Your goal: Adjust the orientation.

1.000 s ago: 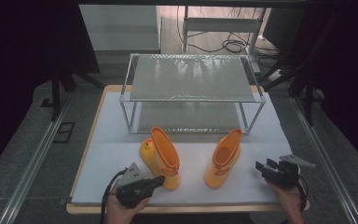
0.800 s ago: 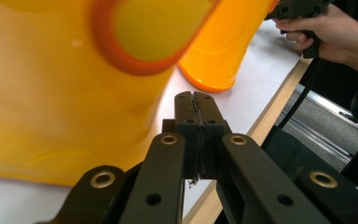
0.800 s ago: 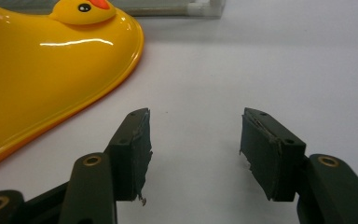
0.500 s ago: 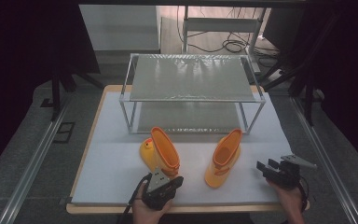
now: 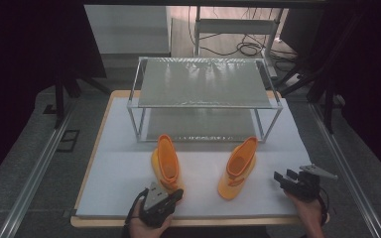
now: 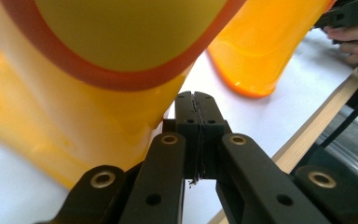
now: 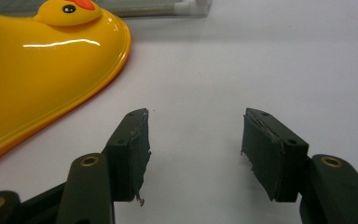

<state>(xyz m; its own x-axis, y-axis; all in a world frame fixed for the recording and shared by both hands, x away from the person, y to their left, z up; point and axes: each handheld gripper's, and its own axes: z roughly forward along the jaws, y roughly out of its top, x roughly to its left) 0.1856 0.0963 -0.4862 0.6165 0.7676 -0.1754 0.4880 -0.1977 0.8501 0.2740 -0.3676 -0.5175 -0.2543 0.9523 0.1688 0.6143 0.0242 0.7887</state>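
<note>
Two orange-yellow rubber boots stand on the white mat [image 5: 129,173]. The left boot [image 5: 164,161] [image 6: 98,46] is right in front of my left gripper [image 5: 177,194] [image 6: 196,100], whose jaws are shut pad against pad with nothing between them, the tips beside the boot's lower edge. To the right stands the second boot [image 5: 238,166] [image 6: 265,42] [image 7: 42,60], which has a duck face on its toe. My right gripper [image 5: 284,176] [image 7: 193,126] rests low over the mat to that boot's right, open and empty.
A two-tier metal rack [image 5: 203,82] stands at the back of the mat behind the boots. The wooden table edge [image 5: 104,222] runs along the front. The other hand [image 6: 349,37] appears at the upper right of the left gripper view.
My left gripper has shifted right from the front left of the mat and come in close behind the left boot. The right gripper and both boots have stayed put.
</note>
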